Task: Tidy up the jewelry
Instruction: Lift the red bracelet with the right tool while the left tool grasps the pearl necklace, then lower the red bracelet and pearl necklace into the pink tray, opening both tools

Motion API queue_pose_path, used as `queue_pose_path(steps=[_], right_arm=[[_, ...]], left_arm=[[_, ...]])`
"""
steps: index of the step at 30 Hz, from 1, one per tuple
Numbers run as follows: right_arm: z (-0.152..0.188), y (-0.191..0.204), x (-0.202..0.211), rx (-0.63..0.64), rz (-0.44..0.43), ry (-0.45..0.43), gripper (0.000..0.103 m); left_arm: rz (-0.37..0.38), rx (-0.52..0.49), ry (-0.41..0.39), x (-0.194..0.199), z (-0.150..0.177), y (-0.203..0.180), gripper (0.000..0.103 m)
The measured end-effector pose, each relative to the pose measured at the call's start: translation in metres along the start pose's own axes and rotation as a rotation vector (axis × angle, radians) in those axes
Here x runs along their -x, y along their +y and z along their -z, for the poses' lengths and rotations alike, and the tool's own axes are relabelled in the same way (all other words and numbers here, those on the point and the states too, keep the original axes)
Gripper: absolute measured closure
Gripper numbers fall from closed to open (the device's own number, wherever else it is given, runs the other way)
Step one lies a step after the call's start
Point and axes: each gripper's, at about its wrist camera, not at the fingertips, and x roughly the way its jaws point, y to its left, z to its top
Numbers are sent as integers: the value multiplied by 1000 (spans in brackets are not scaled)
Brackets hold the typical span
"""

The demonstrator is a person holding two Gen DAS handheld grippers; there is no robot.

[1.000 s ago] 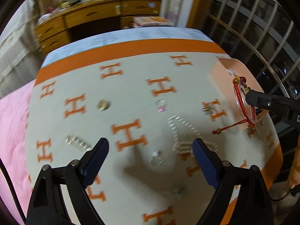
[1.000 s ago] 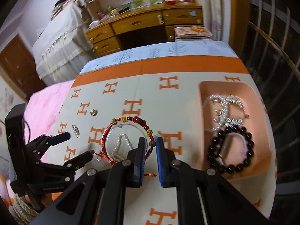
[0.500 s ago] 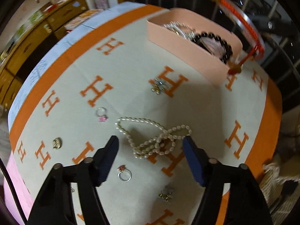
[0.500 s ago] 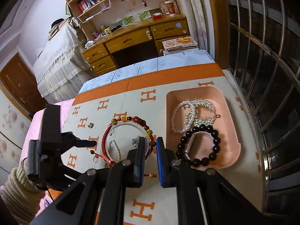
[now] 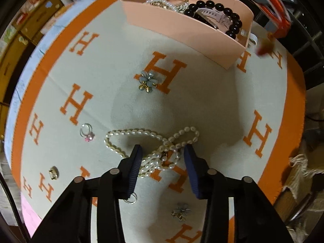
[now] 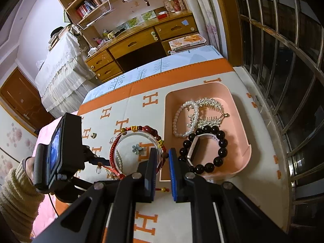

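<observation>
My left gripper (image 5: 163, 158) is open, its jaws standing either side of a tangled pearl necklace (image 5: 154, 147) on the H-patterned cloth. My right gripper (image 6: 163, 158) is shut on a red cord bracelet (image 6: 133, 141) with beads around a clear ring, held in the air just left of the pink tray (image 6: 239, 170). The bracelet shows at the top right of the left wrist view (image 5: 277, 18). The tray (image 5: 182, 30) holds a black bead bracelet (image 6: 214, 151), a pearl bracelet (image 6: 182, 121), a crystal comb (image 6: 210, 111) and a pink watch (image 6: 194, 147).
Loose on the cloth lie a flower earring (image 5: 147, 81), a second flower earring (image 5: 181, 211), a pink-stone ring (image 5: 87, 131), a gold stud (image 5: 53, 172) and a plain ring (image 5: 130, 198). Window bars (image 6: 283, 60) run along the right; a wooden desk (image 6: 141, 40) stands beyond.
My left gripper has moved down and forward over the pearl necklace, its jaws now straddling it. My right gripper has risen and carried the red bracelet toward the tray.
</observation>
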Motion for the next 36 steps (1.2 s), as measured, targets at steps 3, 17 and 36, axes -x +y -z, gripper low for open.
queue_pose_path(steps=[3, 17, 36], right_arm=[[1, -4, -1, -9, -7, 1, 92], [-1, -10, 26, -34, -24, -74, 92], [-18, -36, 78, -103, 114, -231, 92]], left_arm=[[19, 42, 30, 1, -4, 8, 96], [101, 371, -208, 83, 8, 66, 98], [118, 505, -572, 190, -86, 18, 98]])
